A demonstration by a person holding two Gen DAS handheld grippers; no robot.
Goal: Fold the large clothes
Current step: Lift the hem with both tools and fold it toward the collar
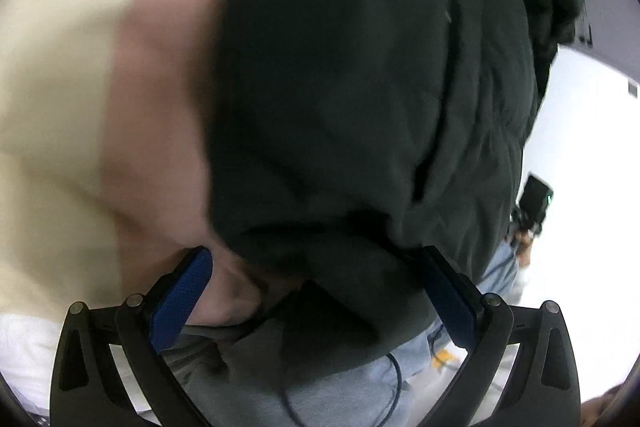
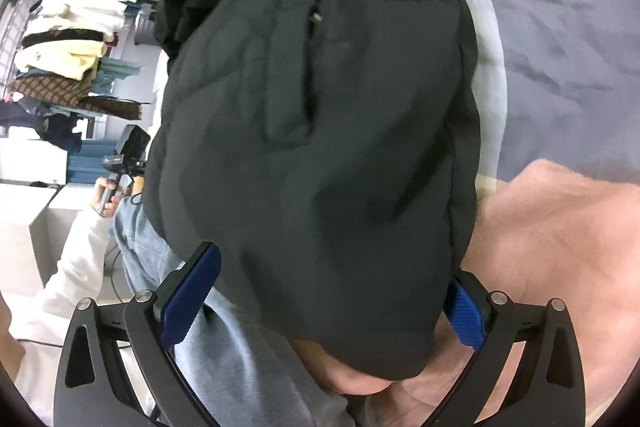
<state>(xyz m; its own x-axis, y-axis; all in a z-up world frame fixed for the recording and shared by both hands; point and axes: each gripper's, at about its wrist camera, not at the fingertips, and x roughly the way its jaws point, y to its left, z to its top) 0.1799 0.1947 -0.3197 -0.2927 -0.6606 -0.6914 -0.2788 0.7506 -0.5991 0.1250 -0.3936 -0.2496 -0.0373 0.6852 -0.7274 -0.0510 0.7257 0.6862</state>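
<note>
No legible writing or labels appear in either view. The dark green jacket (image 1: 360, 87) hangs bunched between both tools, over pink cloth (image 2: 560, 227). Left gripper (image 1: 320, 291): jaws spread wide, jacket fabric bulging between them. Right gripper (image 2: 332, 307): jaws wide, the jacket's lower edge between them. Stacked clothes (image 2: 68, 47) fill a rack at left.

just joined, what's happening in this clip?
A person holds a pair of tongs in each hand and is working on a dark green padded jacket. Both the left tongs and the right tongs are spread wide with the jacket's bulk bunched between the blue pads; neither is clamped on it. Pink and cream fabric lies beside the jacket. Stacks of folded clothes sit on a rack behind. The fold itself looks unfinished.
</note>
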